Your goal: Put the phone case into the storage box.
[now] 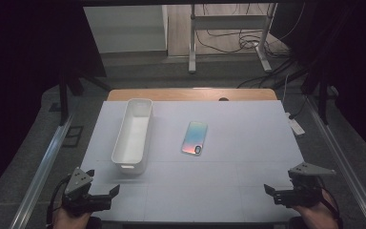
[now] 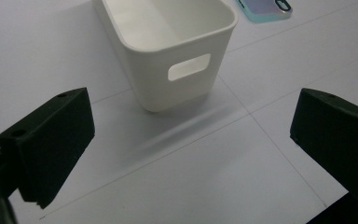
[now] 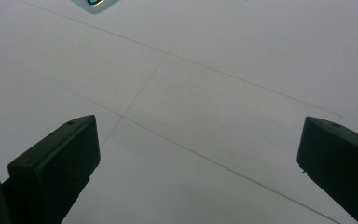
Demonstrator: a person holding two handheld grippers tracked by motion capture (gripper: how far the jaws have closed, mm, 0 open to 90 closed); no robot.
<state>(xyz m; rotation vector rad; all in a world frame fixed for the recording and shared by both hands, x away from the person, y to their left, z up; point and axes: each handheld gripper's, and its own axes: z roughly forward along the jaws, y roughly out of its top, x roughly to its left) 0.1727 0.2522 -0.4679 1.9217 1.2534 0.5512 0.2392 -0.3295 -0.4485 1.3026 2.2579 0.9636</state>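
A white oblong bin (image 1: 133, 134) with a handle slot stands left of centre on the white table top (image 1: 238, 124), empty inside. Right of it lies a phone (image 1: 194, 138) with an iridescent back, camera end toward me. My left gripper (image 1: 106, 194) rests at the near left corner, open, jaws wide with nothing between them. In the left gripper view the bin (image 2: 168, 42) stands just beyond the jaws and the phone (image 2: 265, 8) lies at the top edge. My right gripper (image 1: 272, 192) sits at the near right corner, open and empty, with bare table between its jaws.
A wooden table edge (image 1: 190, 94) shows beyond the white top. Metal rails (image 1: 43, 167) run along both sides. A white power strip (image 1: 295, 125) lies off the right edge. A metal stand and cables (image 1: 228, 33) are on the floor behind.
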